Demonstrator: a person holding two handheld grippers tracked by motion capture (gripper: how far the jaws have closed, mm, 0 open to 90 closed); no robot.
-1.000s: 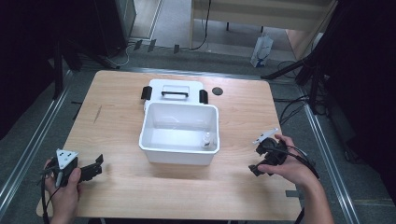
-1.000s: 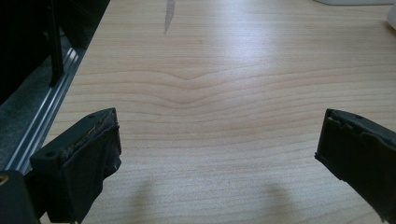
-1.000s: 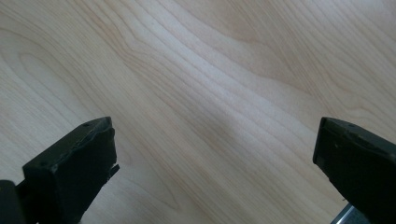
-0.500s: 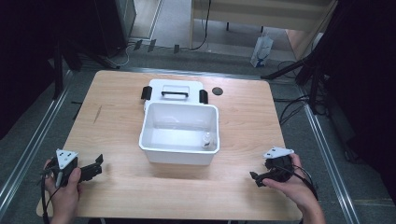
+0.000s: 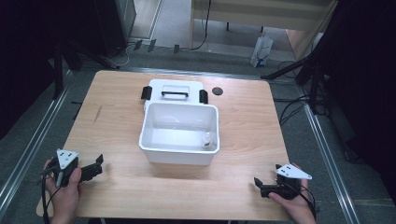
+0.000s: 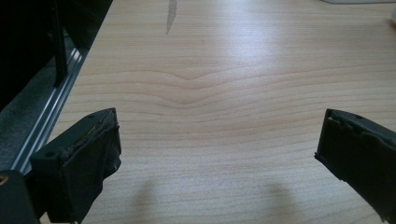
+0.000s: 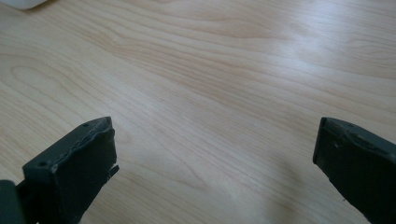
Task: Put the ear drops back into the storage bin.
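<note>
Wooden table (image 5: 116, 112) at rest: left gripper (image 5: 95, 166) sits at near-left corner, jaws spread wide, nothing between. White bin (image 5: 180, 154) stands mid-table, up and right of it, long axis across table; one small bottle (image 5: 206, 140) upright in bin's near-right corner. One lid (image 5: 175, 91) touches bin's far wall. Right gripper (image 5: 261, 185), near-right corner, jaws likewise spread, empty; looks slightly nearer bottle. Two grippers, one bin.

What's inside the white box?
Inside the white box a small bottle stands near the front right corner. The rest of the floor looks bare; the near wall hides a strip along the front.
</note>
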